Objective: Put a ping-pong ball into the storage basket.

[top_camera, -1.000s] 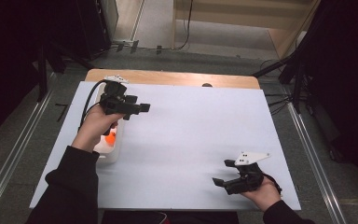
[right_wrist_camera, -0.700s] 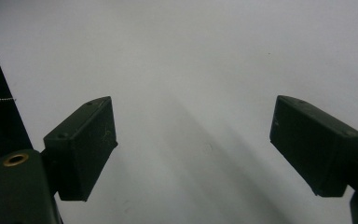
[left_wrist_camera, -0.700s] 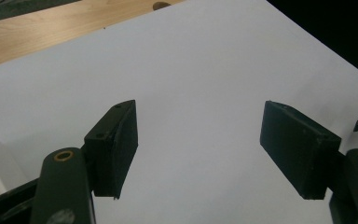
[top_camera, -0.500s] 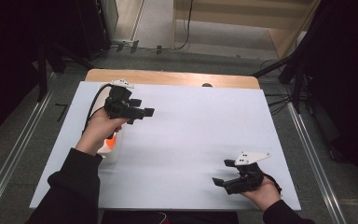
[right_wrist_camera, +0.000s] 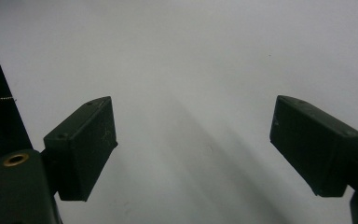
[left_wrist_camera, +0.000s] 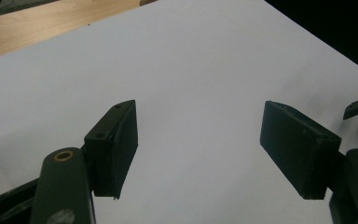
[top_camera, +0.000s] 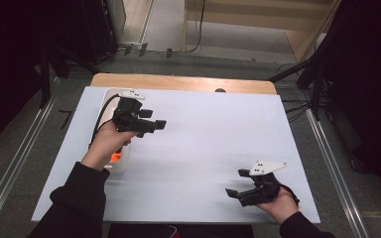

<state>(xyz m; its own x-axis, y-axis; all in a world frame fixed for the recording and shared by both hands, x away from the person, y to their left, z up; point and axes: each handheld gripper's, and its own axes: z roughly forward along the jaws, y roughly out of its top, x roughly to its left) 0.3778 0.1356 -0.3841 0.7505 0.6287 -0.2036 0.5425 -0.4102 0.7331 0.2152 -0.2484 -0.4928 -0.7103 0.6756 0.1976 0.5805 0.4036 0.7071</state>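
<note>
Jaws of both my left gripper (top_camera: pixel 151 122) and right gripper (top_camera: pixel 238 193) are standing wide and empty, hovering apart over the table (top_camera: pixel 208 134), the white power strip (top_camera: pixel 116 161) lying beneath my left hand.

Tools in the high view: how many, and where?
2. The left tool is over the white table sheet near its far left, beside a white power strip. The right tool sits near the front right edge. Both open, empty.

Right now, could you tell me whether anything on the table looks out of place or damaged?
Nothing stands out. The white table cover lies flat and unmarked. A white power strip with an orange switch lies along its left edge, partly under the left gripper. Both that and the right gripper are open and empty.
</note>
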